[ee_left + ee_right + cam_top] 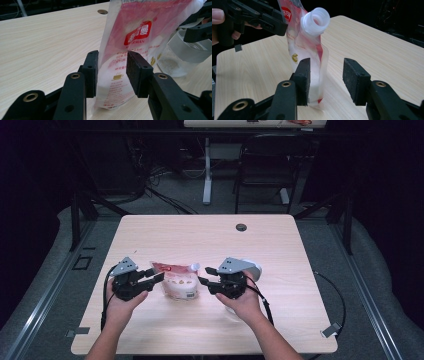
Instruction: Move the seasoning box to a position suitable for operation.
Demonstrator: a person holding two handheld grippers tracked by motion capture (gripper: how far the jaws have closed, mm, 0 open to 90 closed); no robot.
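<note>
Upright spouted pouch [177, 282], left gripper [155, 278] and right gripper [204, 276] flanking it, fingers apart

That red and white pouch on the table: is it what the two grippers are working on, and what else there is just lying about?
In the job:
- pouch, standing upright, spout uncapped
- left gripper, jaws around the pouch's edge
- right gripper, jaws open at the pouch's other edge

Lying about:
- clear plastic cup beside the pouch
- black chair behind the table
- cable hole in the tabletop

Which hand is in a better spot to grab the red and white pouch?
Probably left: the left hand-held gripper already has the red and white plastic pouch between its pads.
</note>
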